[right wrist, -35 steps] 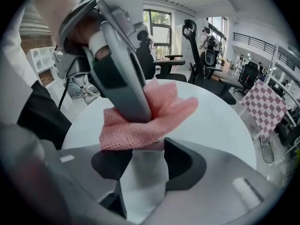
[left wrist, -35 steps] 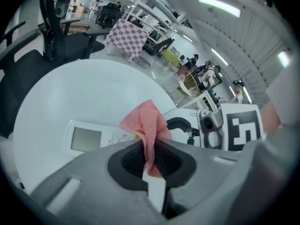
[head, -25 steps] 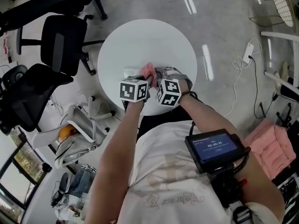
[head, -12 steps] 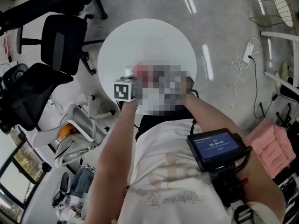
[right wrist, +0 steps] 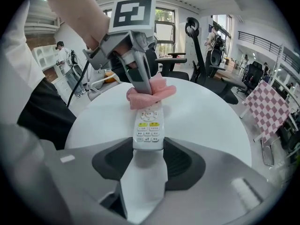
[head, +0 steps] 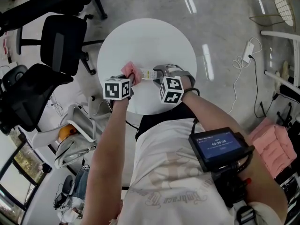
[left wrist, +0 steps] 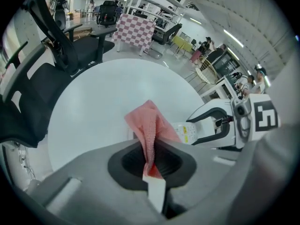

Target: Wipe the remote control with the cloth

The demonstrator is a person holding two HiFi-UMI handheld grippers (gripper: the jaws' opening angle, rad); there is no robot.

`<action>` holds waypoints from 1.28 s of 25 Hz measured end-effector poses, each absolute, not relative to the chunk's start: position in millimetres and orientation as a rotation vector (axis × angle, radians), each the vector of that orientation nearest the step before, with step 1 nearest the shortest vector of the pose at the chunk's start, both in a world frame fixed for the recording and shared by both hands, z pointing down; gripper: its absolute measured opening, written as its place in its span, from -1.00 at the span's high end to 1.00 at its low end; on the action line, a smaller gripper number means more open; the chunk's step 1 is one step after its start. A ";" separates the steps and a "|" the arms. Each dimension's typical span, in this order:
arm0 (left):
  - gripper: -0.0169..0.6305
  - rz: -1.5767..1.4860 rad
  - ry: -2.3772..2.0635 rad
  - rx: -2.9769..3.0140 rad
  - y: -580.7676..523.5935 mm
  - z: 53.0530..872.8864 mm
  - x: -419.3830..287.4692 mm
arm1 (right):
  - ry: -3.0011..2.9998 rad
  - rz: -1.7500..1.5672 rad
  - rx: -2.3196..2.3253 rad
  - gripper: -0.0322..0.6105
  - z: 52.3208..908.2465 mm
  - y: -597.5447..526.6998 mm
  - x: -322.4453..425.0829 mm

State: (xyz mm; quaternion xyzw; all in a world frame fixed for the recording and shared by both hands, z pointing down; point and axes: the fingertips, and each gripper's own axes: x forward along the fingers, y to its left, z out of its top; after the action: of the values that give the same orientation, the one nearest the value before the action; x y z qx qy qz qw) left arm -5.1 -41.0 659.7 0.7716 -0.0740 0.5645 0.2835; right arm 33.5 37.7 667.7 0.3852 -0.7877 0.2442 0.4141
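Pink cloth (left wrist: 150, 128) is pinched in the shut jaws of the left gripper (left wrist: 152, 165) & draped on the far end of the white remote control (right wrist: 148, 125). The remote's near end is clamped by the right gripper (right wrist: 148, 149) above the round table (head: 145, 36); contact w/ the tabletop can't be told. Risk: w/ only one end gripped, the remote could be levered or twisted out by wiping pressure. The cloth, held by a narrow fold, could be tugged free if snagged on the buttons.
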 end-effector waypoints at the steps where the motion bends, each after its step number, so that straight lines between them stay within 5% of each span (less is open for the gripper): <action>1: 0.89 1.533 -0.211 2.069 -47.6 661.3 -10.6 | -1.977 0.612 0.967 0.24 668.1 38.2 34.5; 8: 0.89 1.621 -0.259 2.120 -82.6 663.3 -34.7 | -1.977 0.593 0.960 0.24 665.8 37.5 35.1; 32: 0.90 1.418 0.476 2.252 63.2 627.3 60.5 | -1.990 0.611 0.956 0.24 668.7 40.9 39.7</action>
State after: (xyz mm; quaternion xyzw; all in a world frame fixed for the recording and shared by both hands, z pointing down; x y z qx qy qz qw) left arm 60.5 63.2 627.3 0.8131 0.1719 0.5119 0.2174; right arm 39.7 40.9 668.7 0.3803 -0.7912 0.2431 0.4127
